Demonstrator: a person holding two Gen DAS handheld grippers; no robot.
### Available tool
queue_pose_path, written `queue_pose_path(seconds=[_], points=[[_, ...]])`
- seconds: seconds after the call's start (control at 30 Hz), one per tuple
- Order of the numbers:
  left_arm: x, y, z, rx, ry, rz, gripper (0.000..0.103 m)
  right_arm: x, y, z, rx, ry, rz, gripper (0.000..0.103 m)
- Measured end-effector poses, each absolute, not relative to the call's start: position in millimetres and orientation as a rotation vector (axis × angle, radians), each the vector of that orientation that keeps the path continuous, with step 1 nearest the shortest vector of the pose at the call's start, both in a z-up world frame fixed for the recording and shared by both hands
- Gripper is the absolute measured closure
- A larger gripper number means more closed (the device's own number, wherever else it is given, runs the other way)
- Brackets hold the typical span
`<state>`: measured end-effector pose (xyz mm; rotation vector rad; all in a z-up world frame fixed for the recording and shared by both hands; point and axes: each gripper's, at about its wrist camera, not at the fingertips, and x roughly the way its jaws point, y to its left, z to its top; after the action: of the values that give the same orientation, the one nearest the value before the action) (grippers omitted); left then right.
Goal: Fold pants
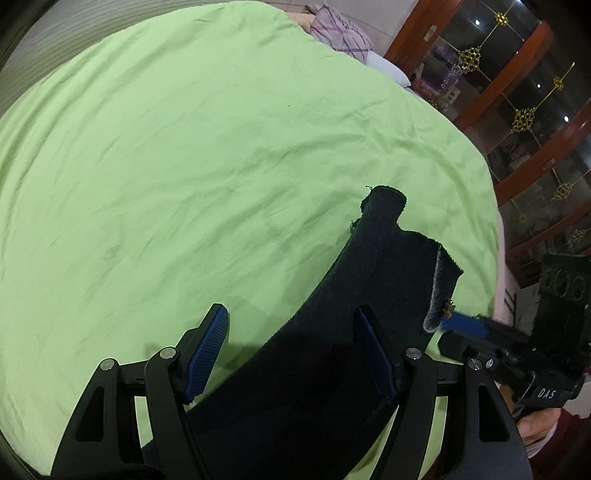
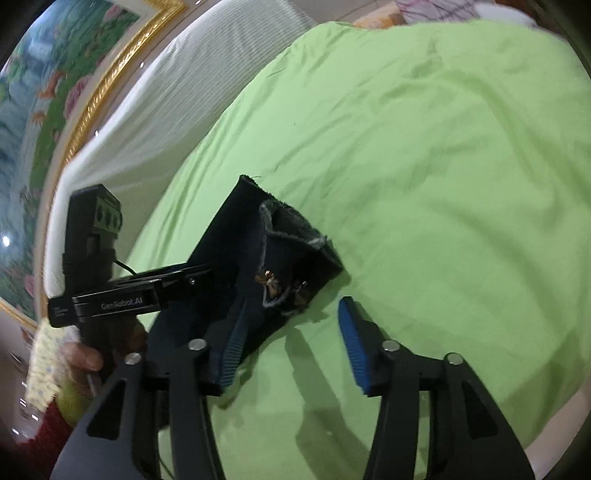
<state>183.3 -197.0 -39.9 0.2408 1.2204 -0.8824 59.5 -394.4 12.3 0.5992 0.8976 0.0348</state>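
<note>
Dark navy pants (image 1: 332,332) lie folded into a long strip on a green bedsheet (image 1: 184,166). My left gripper (image 1: 291,347) is open, its jaws wide apart over the strip near the near edge. My right gripper (image 2: 291,339) is open too; its left pad (image 2: 231,354) lies against the pants' edge (image 2: 258,258), where a small gold ornament (image 2: 271,282) shows. In the left wrist view the right gripper's blue fingertip (image 1: 463,325) touches the fuzzy grey hem (image 1: 439,291). In the right wrist view the left gripper's body (image 2: 122,299) reaches over the pants.
A white striped mattress side (image 2: 155,122) and a gold-framed painting (image 2: 55,92) are at the left. A wooden glass cabinet (image 1: 524,110) stands beyond the bed's right edge. A pink patterned cloth (image 1: 340,29) and white pillow (image 1: 388,66) lie at the far end.
</note>
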Motion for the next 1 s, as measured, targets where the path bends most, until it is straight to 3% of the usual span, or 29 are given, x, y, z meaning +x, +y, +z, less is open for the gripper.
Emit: queue_pose_path(seconds=[0.1,0.17,0.2,0.23,0.53,0.57,0.63,0.67,0.7,1.0], points=[[187,-194,-43,0.227,1.244,-0.887,0.032,66,-393,8,0.617,0.872,0.048,0.048],[189,-196,-45,0.213,1.257,-0.891,0.031,68,-395,4,0.635,0.856,0.065,0.055],[189,-197,-46,0.209,1.261,-0.894,0.031,69,-397,1,0.646,0.864,0.061,0.079],[190,-198,-46,0.207,1.264,-0.900,0.031,72,-401,-5,0.679,0.878,0.068,0.090],[191,-237,-52,0.283,1.264,-1.003,0.031,51,-412,-13,0.748,0.819,0.122,0.092],[192,-237,-53,0.280,1.263,-1.012,0.033,50,-413,-14,0.755,0.818,0.128,0.092],[196,-234,-52,0.239,1.275,-1.046,0.049,49,-412,-14,0.748,0.818,0.134,0.092],[197,-235,-51,0.210,1.290,-1.074,0.069,48,-410,-14,0.743,0.817,0.134,0.092],[197,-234,-51,0.171,1.315,-1.108,0.077,48,-409,-14,0.742,0.818,0.137,0.092],[181,-202,-9,0.076,1.222,-1.147,0.084,39,-385,25,0.663,0.747,0.254,0.092]])
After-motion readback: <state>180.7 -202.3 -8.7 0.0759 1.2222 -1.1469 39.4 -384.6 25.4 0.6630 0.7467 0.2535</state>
